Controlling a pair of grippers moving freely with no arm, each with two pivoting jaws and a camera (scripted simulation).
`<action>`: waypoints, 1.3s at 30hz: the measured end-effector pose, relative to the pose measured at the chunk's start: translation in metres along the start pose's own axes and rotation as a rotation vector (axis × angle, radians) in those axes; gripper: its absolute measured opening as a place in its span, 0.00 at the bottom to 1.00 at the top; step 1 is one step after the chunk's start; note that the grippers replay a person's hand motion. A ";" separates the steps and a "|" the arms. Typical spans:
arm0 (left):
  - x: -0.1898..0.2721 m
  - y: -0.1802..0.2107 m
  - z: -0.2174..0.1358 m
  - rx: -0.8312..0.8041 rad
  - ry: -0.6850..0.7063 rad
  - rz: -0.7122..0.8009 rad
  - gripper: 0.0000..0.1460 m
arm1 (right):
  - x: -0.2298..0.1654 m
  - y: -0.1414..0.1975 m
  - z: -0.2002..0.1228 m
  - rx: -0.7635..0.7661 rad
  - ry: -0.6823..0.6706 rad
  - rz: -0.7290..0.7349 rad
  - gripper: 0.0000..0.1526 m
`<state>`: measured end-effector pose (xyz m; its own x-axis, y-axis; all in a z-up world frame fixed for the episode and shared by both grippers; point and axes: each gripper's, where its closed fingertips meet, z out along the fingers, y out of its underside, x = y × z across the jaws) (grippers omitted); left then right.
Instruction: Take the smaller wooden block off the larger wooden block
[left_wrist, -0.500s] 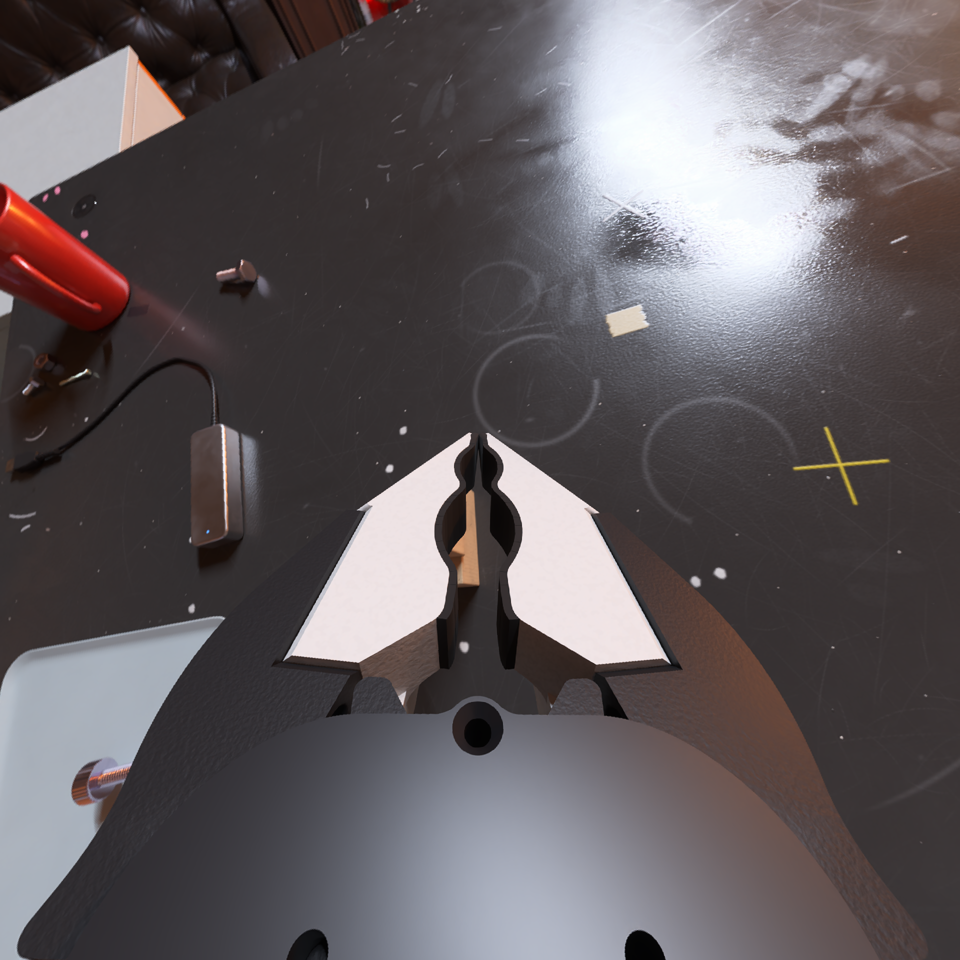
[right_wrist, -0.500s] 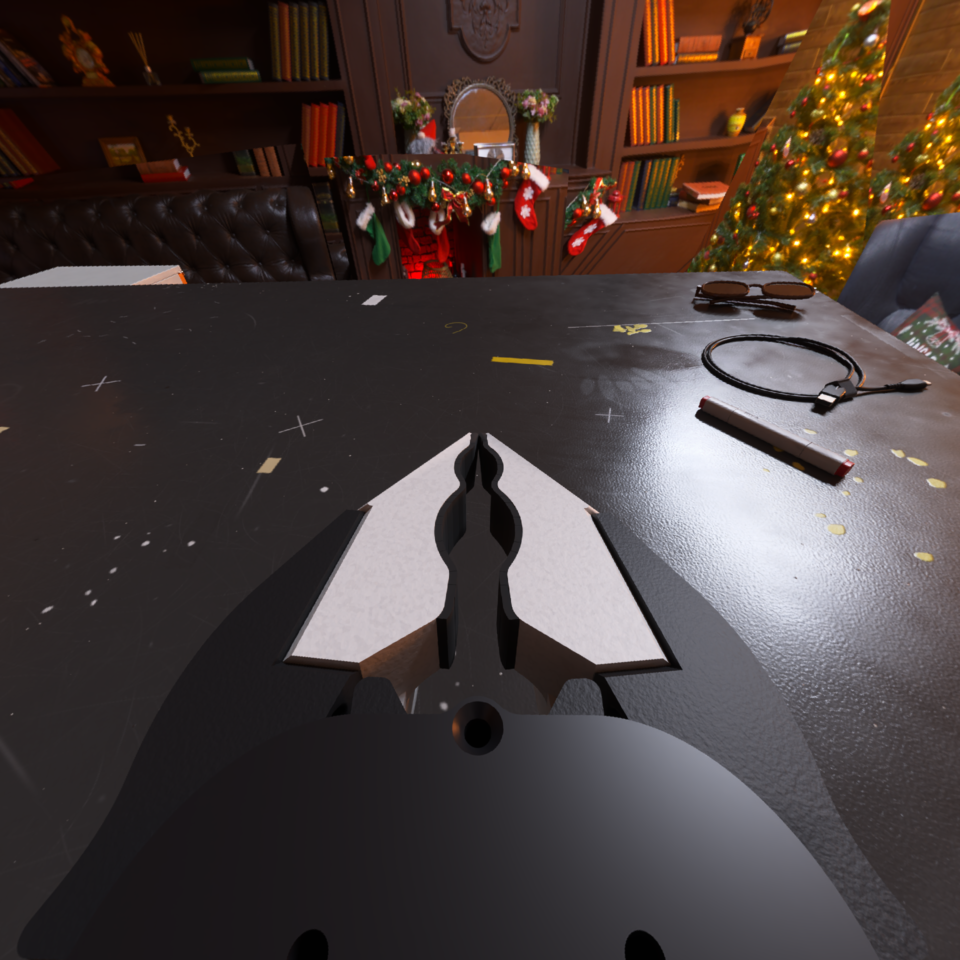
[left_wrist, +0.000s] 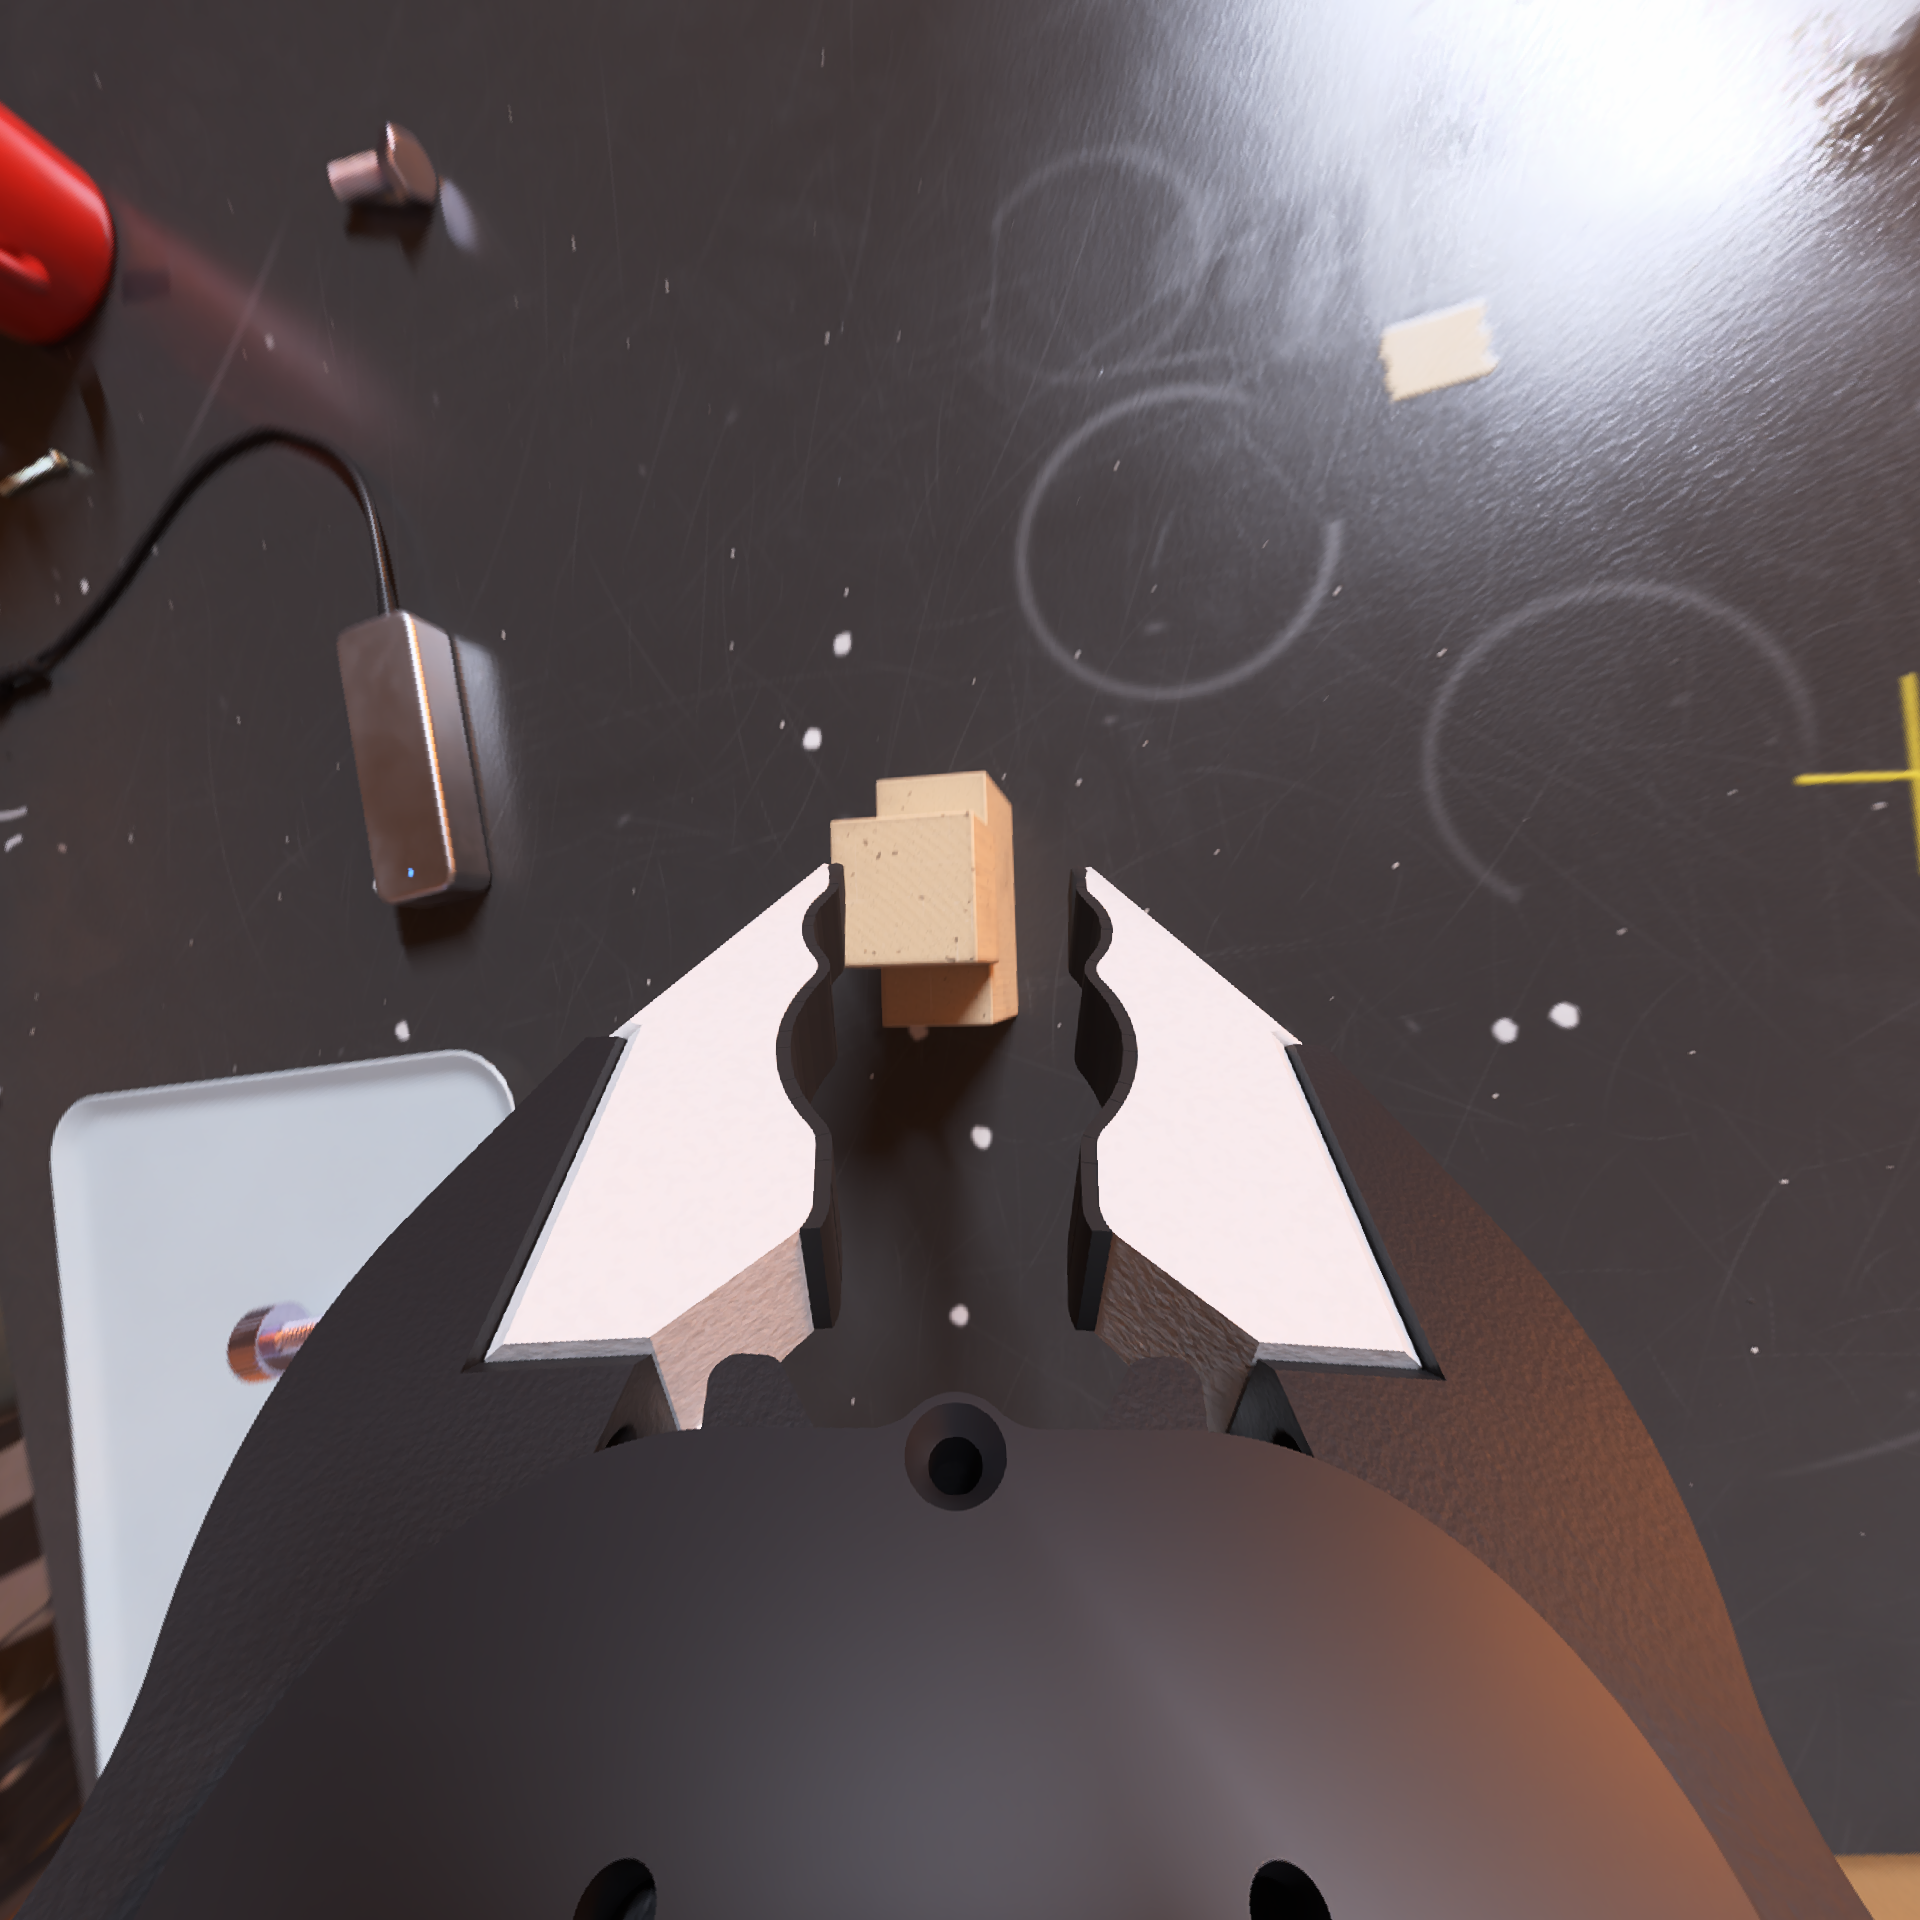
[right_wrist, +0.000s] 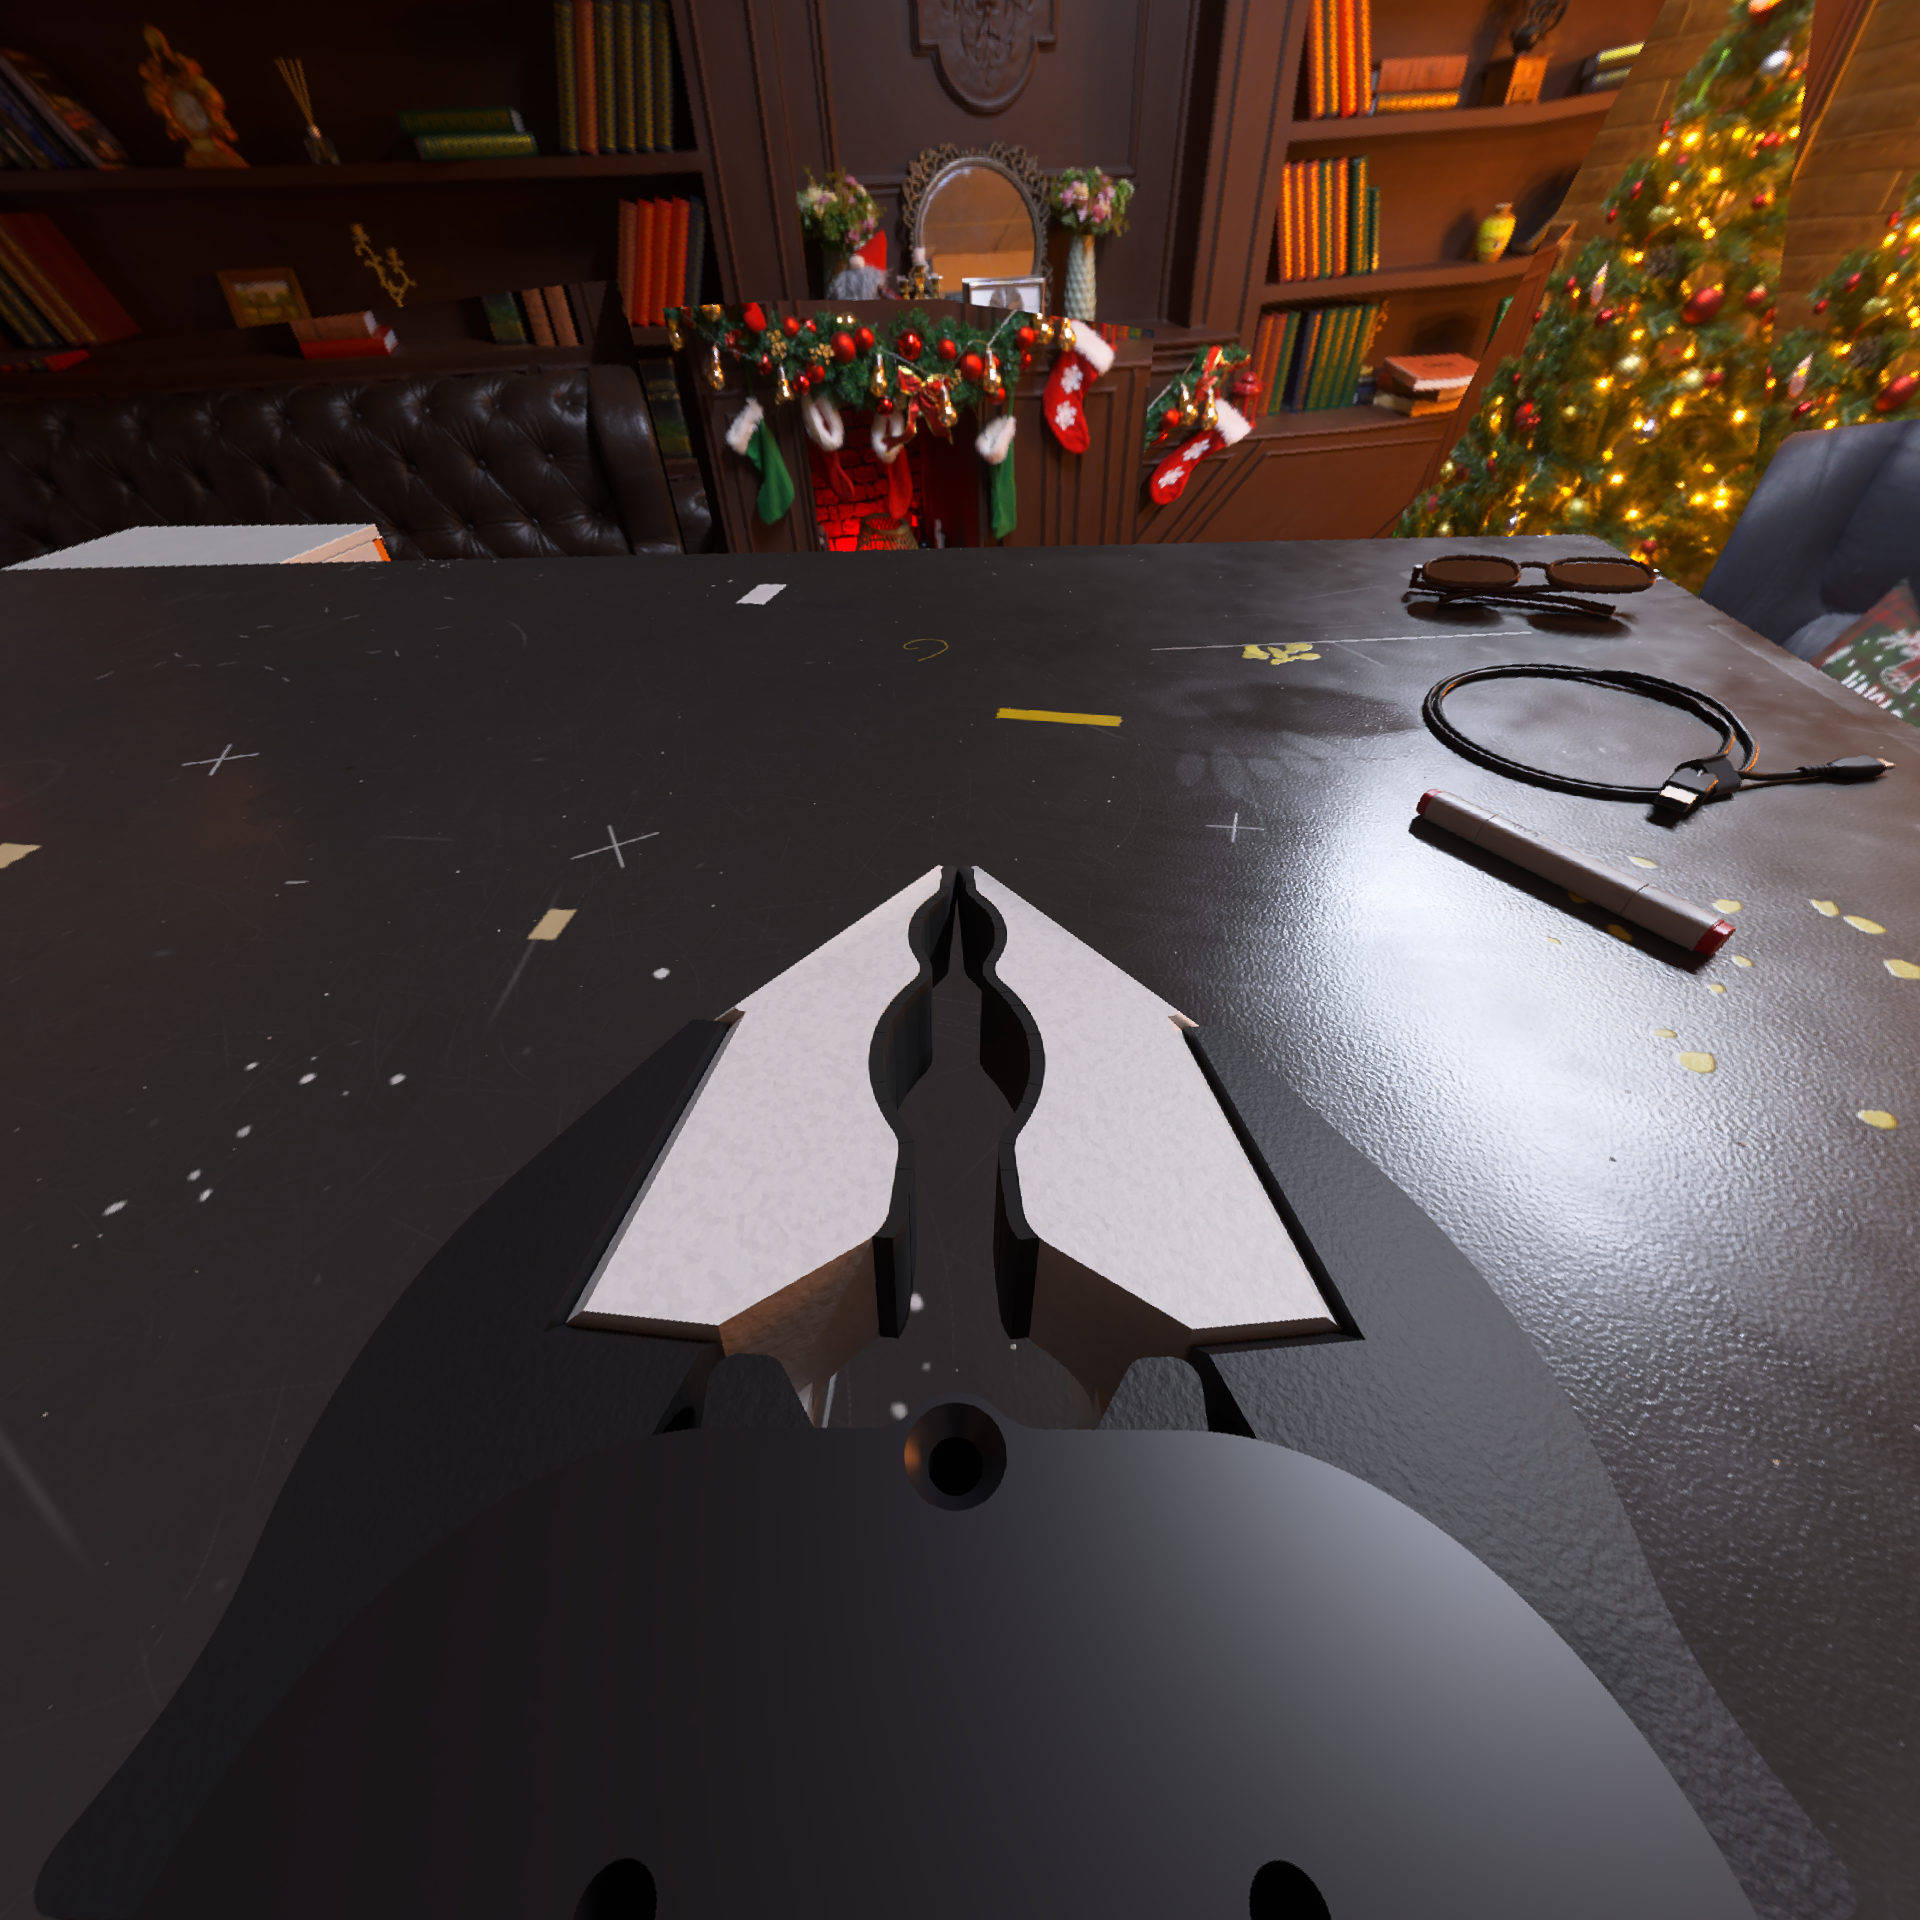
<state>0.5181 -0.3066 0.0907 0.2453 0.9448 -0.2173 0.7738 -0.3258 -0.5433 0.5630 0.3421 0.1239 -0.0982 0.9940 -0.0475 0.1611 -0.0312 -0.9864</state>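
My left gripper (left_wrist: 954, 883) points down at the dark surface (left_wrist: 1247, 1039) with its jaws spread apart and nothing between them. Just past the tips, closer to the left finger, the smaller wooden block (left_wrist: 906, 891) sits on top of the larger wooden block (left_wrist: 992, 914). The top block overhangs toward the left, and its edge looks almost level with the left fingertip; I cannot tell whether they touch. Off to the left I see a grey adapter (left_wrist: 410, 753) with a black cable, a white tray (left_wrist: 208, 1195) holding a metal bolt (left_wrist: 265, 1340), a red mug (left_wrist: 47, 249) and a loose bolt (left_wrist: 384, 177).

My right gripper (right_wrist: 956, 878) hangs over a bare stretch of the surface, jaws together and gripping nothing. To its right lie a marker (right_wrist: 1569, 883), a coiled cable (right_wrist: 1600, 738) and sunglasses (right_wrist: 1527, 582).
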 end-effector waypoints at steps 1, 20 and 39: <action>-0.001 0.004 0.002 -0.031 -0.009 -0.002 0.29 | 0.000 0.000 0.000 0.000 0.000 0.000 0.00; -0.012 0.026 0.031 -0.280 -0.079 -0.002 0.27 | -0.001 -0.004 -0.003 0.016 -0.006 0.004 0.00; 0.218 -0.120 -0.088 0.461 0.207 0.408 0.27 | -0.006 -0.006 -0.003 0.030 -0.025 -0.004 0.00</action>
<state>0.5304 -0.0585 0.1794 0.6097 0.7141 -0.3440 0.2755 -0.5978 -0.7528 0.5655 0.3367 0.1303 -0.1237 0.9912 -0.0473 0.1316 -0.0308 -0.9908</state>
